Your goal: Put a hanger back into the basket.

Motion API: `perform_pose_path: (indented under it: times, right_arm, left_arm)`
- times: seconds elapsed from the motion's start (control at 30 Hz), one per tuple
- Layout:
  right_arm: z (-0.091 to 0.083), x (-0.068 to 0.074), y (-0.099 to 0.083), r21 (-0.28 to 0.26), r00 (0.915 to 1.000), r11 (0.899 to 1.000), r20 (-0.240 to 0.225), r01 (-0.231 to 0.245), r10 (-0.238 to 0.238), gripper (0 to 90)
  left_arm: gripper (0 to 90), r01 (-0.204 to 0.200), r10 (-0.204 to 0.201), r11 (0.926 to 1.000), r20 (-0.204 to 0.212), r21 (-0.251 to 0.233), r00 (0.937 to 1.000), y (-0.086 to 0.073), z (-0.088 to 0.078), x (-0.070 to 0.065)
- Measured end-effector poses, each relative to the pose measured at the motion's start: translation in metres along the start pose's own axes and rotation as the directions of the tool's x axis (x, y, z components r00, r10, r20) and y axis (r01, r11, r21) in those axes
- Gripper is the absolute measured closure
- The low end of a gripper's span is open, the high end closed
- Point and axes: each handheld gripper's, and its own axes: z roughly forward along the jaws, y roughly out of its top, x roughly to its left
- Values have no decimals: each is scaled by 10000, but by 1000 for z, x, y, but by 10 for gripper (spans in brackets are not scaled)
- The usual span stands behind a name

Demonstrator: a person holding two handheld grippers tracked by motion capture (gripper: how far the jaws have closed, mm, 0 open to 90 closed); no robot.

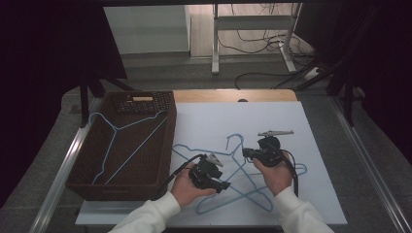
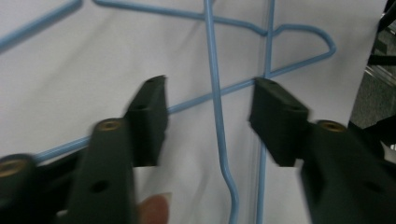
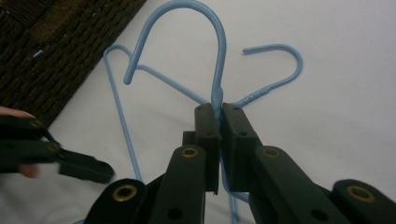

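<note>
My right tool (image 3: 219, 112) is pressed together on the neck of a blue hanger (image 3: 212, 51), just under its hook; in the right tool view the wire vanishes between the pads and I cannot follow it below them. A second hook (image 3: 275, 60) lies just beside it on the white sheet (image 3: 336, 93), and its neck runs in behind my jaws too, so I cannot tell where one hanger ends and the other starts.

My left tool (image 2: 210, 116) is spread, its pads on either side of crossing blue wires without pressing them. That view is blurred and cropped tight, so which hanger each wire (image 2: 217, 121) belongs to is hard to say. A fingertip (image 2: 152, 210) cuts in at the bottom edge.

From the high view I count two tools, left (image 1: 219, 180) and right (image 1: 250, 153), each in a hand. The loose hangers on the worktop (image 1: 320, 194) overlap under my hands: I make out two hooks and a tangle of bars (image 1: 243, 194), at least two hangers, and I cannot rule out a third. One basket (image 1: 82, 179) sits at the left of the sheet, with hangers (image 1: 114, 145) lying in it; I see one hook (image 1: 97, 116) there, and the count is unclear in the dim light. A dark gridded object (image 1: 145, 103) at its far end is too small to identify.
</note>
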Motion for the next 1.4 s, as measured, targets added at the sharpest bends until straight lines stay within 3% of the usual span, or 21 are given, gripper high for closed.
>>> perform_pose_path:
  times: [0.17, 0.27, 0.33, 0.43, 0.63, 0.77, 1.03, 1.4]
  right_arm:
    - [-3, 2, 0, -56, 9999, 10000, -119, 10, -11, 862]
    - [-6, 2, 0, -140, 9997, 9999, -224, -21, 18, 861]
    - [-9, 2, 0, -205, 9996, 9998, -272, 15, -21, 860]
    - [-13, 2, 0, -313, 9991, 9995, -426, 65, -78, 849]
    - [-30, -6, -1, -1207, 9969, 9927, -766, 76, -170, 505]
    - [-50, -11, -8, -1928, 9938, 9791, -768, 643, -803, 358]
    - [-87, -23, -24, -2649, 9859, 9601, -1130, 897, -1233, 288]
    - [-95, -41, -38, -2463, 9862, 9657, -1196, 821, -1143, 285]
  left_arm:
    - [763, 90, -97, 9998, 321, 199, 9994, 1, 8, 1]
    - [853, 97, -103, 9999, 446, 136, 9990, 1, 6, 1]
    - [863, -6, -1, 9999, 460, 146, 9989, 1, 3, 3]
    - [866, 174, -168, 9998, 670, -83, 9976, 1, -1, 2]
    - [868, 510, -426, 9952, 997, -834, 9941, 1, -23, 0]
    - [868, 467, -325, 9904, 1096, -1300, 9934, 1, -44, -3]
    - [869, 358, -133, 9798, 1143, -1969, 9934, 1, -82, -9]
    - [869, 466, -196, 9700, 1143, -2386, 9933, -4, -111, 0]
